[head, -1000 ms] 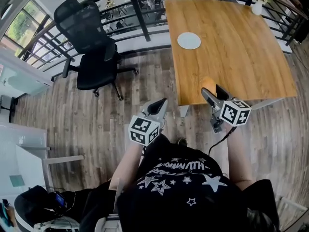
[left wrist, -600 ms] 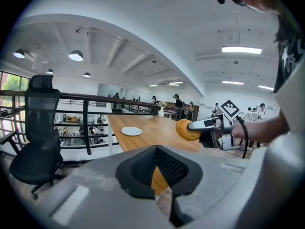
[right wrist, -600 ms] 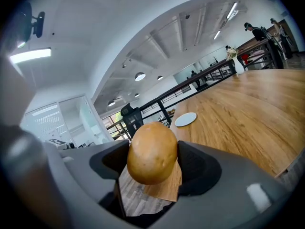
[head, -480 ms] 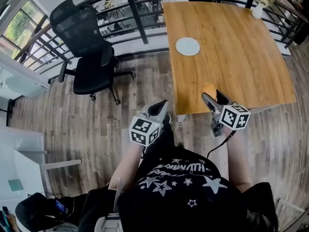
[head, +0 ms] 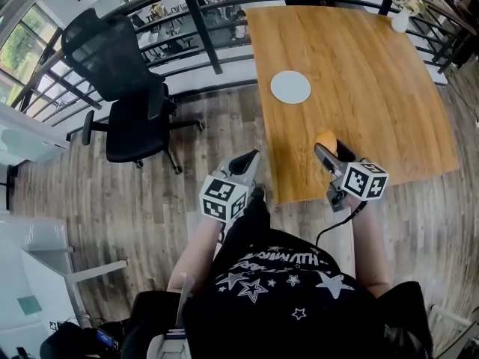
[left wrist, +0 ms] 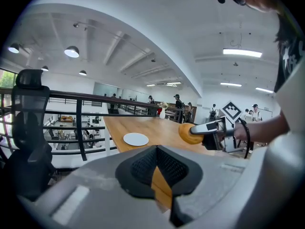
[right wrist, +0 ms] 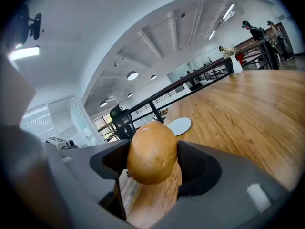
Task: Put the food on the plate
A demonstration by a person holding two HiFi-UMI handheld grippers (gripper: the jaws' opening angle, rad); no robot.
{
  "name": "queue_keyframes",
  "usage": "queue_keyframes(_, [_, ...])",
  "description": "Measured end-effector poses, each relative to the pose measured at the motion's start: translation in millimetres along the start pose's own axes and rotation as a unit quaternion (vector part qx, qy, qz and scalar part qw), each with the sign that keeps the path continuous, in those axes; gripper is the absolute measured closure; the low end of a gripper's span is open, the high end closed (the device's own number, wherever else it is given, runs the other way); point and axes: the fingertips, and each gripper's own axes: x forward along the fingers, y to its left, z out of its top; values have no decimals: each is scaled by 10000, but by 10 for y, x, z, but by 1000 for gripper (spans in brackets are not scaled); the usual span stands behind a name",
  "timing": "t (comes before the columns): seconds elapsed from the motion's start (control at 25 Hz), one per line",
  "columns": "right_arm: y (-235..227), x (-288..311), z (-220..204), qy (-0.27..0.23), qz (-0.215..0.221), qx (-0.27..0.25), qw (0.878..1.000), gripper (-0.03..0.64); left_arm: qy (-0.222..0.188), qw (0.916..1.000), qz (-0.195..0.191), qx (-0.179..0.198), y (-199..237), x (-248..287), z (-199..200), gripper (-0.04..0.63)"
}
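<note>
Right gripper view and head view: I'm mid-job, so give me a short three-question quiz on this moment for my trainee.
1. True or false: the food already lies on the plate.
2. Multiple choice: what is the right gripper closed on? A) nothing B) the food C) the plate
3. Short answer: what is between the jaws of the left gripper?

Key: 1 false, the plate is bare. 2 B. 3 nothing, its jaws are together.
</note>
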Motion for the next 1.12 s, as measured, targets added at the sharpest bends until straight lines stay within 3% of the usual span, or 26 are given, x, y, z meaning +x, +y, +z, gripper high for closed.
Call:
queue_keyframes(0.52, [-287,819,481,-35,-270,68,9996,295,60,9995,-293,-104,736,756,271,594])
queue_keyframes(0.68, [-373,980,481,63,-399,-122,9991,294,80,9993,-376,-30,810,886,259,594])
queue_keyframes(1.12, [-544,1689,669,557,-666,-75,9962,295,229,9973,-565,-404,1330,1328,456,594])
